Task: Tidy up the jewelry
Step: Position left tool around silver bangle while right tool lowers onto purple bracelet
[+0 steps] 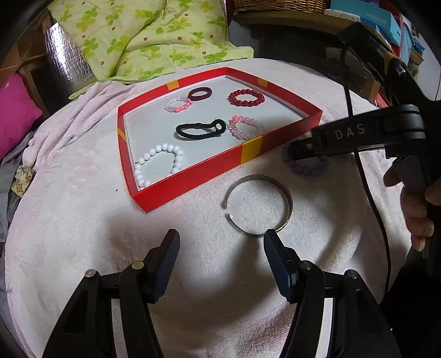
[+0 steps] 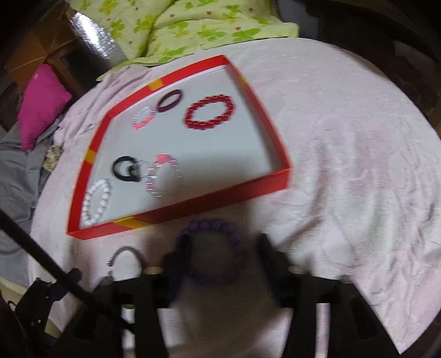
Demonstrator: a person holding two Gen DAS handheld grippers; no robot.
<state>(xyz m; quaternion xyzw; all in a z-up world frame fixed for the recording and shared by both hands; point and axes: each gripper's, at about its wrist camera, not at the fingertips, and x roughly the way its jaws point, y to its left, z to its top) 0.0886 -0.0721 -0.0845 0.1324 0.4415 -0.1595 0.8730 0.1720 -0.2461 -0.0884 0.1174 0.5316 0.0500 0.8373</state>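
Observation:
A red tray (image 1: 193, 176) (image 2: 198, 205) on the pink towel holds a white bead bracelet (image 1: 165, 159), a black hair tie (image 1: 198, 129), a pink bead bracelet (image 1: 245, 126), a red bead bracelet (image 1: 246, 97) and two smaller rings at the back. A silver cuff bangle (image 1: 288, 201) lies in front of the tray. My left gripper (image 1: 220, 242) is open just short of it, and its right fingertip overlaps the bangle's near edge. My right gripper (image 2: 223, 258) (image 1: 297, 151) stands open around a purple bead bracelet (image 2: 212, 225) (image 1: 300, 168) lying on the towel. The right wrist view is blurred.
The pink towel (image 1: 82, 214) covers a round surface that drops off at its edges. A green floral quilt (image 1: 137, 35) and a magenta cushion (image 1: 16, 110) lie beyond it. Shelves with boxes (image 1: 380, 19) stand at the back right. A black cable (image 1: 369, 192) trails by the right hand.

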